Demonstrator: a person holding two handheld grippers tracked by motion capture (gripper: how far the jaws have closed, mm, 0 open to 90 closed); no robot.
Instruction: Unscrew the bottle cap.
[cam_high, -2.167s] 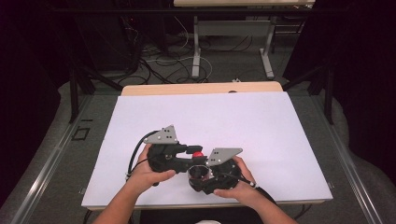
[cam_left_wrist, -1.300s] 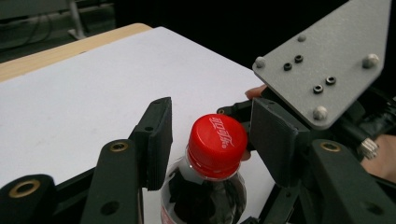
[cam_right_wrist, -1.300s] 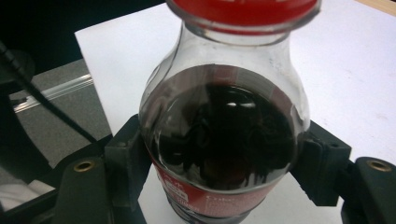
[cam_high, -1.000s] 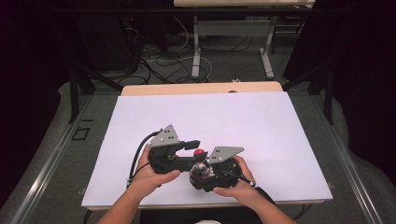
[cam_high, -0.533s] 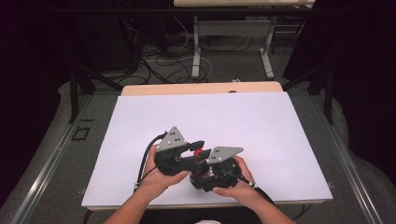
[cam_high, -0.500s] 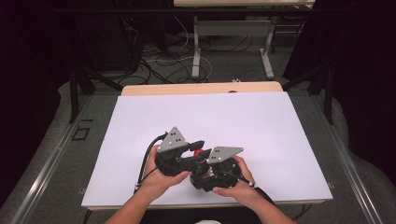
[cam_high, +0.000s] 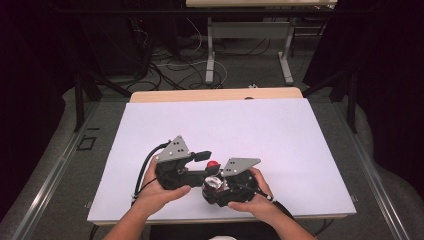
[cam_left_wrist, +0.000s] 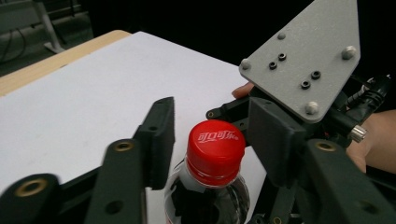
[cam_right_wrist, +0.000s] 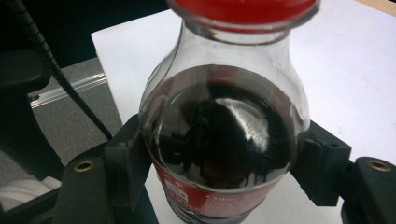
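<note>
At about 6 o'clock on the white table (cam_high: 280, 130), close to its near edge, a small cola bottle (cam_right_wrist: 224, 140) stands between the two grippers. From the high view little of it is clear beyond the red cap (cam_high: 213, 164); the body is hidden behind black housings and hands. The bottle is clear, rounded plastic with dark liquid, a red label band low down that is cut off at the frame's bottom, and a ribbed red cap with white lettering (cam_left_wrist: 215, 144).

The right gripper (cam_right_wrist: 224, 168) has its two black jaws clamped against the bottle's sides, at 3 and 9 o'clock of the body. The left gripper (cam_left_wrist: 210, 140) has its jaws spread either side of the cap, not touching it. The left hand (cam_high: 157, 187) and right hand (cam_high: 252, 197) wrap the handles; each gripper carries a grey three-cornered plate (cam_high: 241, 165) with screw holes.

The sheet is matte, flat and bare towards 12 o'clock, with a pale wooden strip (cam_high: 215, 94) along its far edge.
</note>
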